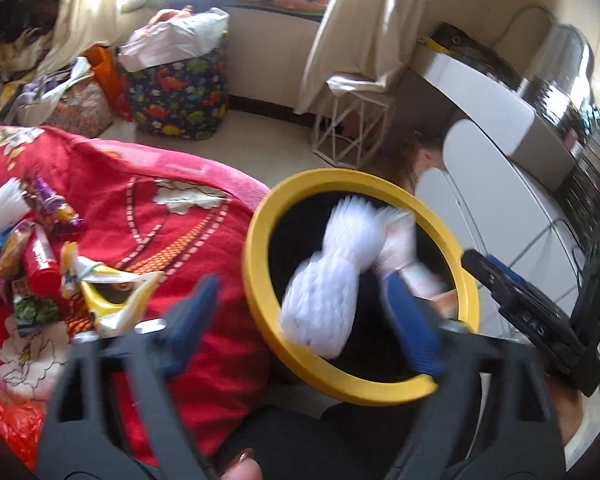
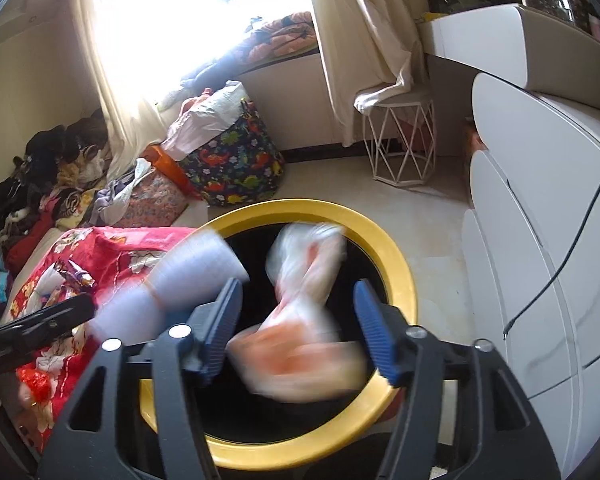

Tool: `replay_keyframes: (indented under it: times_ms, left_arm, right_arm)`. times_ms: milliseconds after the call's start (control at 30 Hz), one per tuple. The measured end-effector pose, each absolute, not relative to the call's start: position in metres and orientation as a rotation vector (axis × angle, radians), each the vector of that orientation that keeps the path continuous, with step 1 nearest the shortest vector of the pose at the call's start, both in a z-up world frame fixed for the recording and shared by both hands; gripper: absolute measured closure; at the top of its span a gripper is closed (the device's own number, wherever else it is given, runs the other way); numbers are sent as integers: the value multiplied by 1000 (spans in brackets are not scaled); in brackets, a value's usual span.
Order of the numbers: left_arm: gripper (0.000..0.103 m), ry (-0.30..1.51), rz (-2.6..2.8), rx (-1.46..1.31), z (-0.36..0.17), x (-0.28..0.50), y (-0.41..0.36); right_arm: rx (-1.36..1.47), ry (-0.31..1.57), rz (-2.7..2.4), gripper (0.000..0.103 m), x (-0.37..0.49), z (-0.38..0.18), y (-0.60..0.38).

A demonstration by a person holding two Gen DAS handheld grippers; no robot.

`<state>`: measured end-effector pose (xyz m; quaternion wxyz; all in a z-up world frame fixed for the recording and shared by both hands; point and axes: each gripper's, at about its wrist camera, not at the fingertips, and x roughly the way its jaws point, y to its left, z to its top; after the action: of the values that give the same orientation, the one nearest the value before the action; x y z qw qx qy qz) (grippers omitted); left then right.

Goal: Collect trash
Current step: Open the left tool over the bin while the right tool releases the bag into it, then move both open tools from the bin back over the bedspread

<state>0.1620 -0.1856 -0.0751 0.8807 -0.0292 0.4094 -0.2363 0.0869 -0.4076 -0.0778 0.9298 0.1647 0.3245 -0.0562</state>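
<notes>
A yellow-rimmed black bin (image 1: 260,280) stands beside a bed with a red blanket (image 1: 160,240). My left gripper (image 1: 302,284) is open above the bin's mouth. A blurred white stack of cups (image 1: 328,280) hangs loose between its blue pads, touching neither. In the right wrist view my right gripper (image 2: 298,285) is open over the same bin (image 2: 400,264). A blurred clear and orange plastic bag (image 2: 300,320) is between its fingers, free of the pads. The white cups (image 2: 196,276) show at its left. Several wrappers (image 1: 44,248) lie on the blanket.
A dinosaur-print bag (image 2: 236,160) stuffed with things and a white wire stool (image 2: 400,140) stand on the floor behind the bin. White cabinets (image 2: 540,240) with a dangling cable line the right side. Clothes are piled at the far left by the curtain.
</notes>
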Motion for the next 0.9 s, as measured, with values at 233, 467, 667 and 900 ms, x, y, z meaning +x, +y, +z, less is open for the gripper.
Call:
replay_keyframes:
  times_ms: [233, 467, 667, 900]
  left_arm:
    - [11, 779, -455, -80, -64, 153, -167]
    - [11, 731, -419, -91, -57, 145, -147]
    - [11, 682, -387, -98, -45, 139, -131]
    - [11, 634, -349, -104, -36, 133, -112]
  right_arm:
    - [302, 642, -105, 31, 86, -76, -397]
    - [238, 587, -49, 26, 83, -62, -373]
    - [195, 539, 6, 24, 78, -47, -351]
    - [161, 502, 52, 22, 75, -33, -330]
